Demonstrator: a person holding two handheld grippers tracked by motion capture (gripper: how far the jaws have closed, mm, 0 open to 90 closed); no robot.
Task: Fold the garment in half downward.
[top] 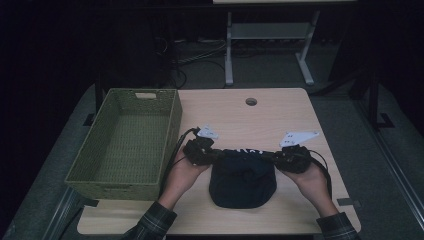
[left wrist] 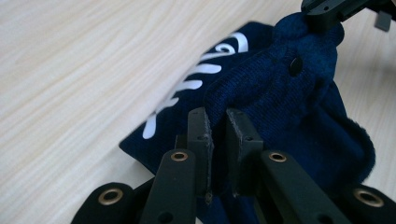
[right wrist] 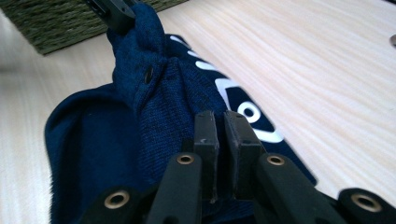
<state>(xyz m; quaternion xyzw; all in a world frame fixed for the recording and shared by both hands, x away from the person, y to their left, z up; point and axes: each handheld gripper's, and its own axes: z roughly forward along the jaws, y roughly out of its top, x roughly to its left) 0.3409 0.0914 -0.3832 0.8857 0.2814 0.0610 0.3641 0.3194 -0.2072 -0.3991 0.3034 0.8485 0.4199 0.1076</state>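
I have the dark navy knitted garment with white lettering (top: 242, 181) lying on the near middle of the pale wooden table (top: 280, 112), just right of the green woven basket (top: 125, 142). The left gripper (top: 216, 154) is pinching the fabric's upper edge at its left end, and the right gripper (top: 276, 156) is pinching the same edge at its right end, so the cloth hangs stretched between them. I judge this to be a fold or a lift. To do it well I would keep both pinches firm, move the two hands level and together, and hold the edge taut so the loose body does not bunch.

The high view gives me the layout and the basket's empty floor. The left gripper view shows the pads (left wrist: 201, 135) nearly together on a ridge of knit, and a small dark button (left wrist: 295, 66). The right gripper view shows the printed letters (right wrist: 247, 112) close up.
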